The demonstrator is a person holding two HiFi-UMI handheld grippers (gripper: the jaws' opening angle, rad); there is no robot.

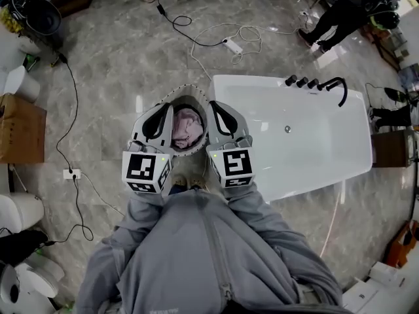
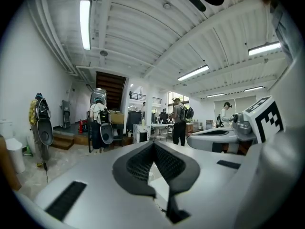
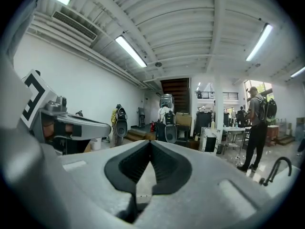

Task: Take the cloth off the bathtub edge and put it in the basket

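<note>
I see the pink cloth [image 1: 188, 126] lying in the basket [image 1: 190, 87] on the floor by the bathtub's [image 1: 327, 150] left end, between and beneath my raised left hand-held gripper [image 1: 159, 120] and right hand-held gripper [image 1: 222, 116]. Both are closed tight on nothing. Only the head view shows the cloth; the gripper views show people standing in the room ahead.

The cloth [image 1: 188, 126] is pink, the bathtub [image 1: 321, 162] white, the floor [image 1: 124, 57] grey-marbled.

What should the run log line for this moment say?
cloth: pink, in basket | bathtub: no cloth on rim | left gripper: fingers shut, empty | right gripper: fingers shut, empty
</note>
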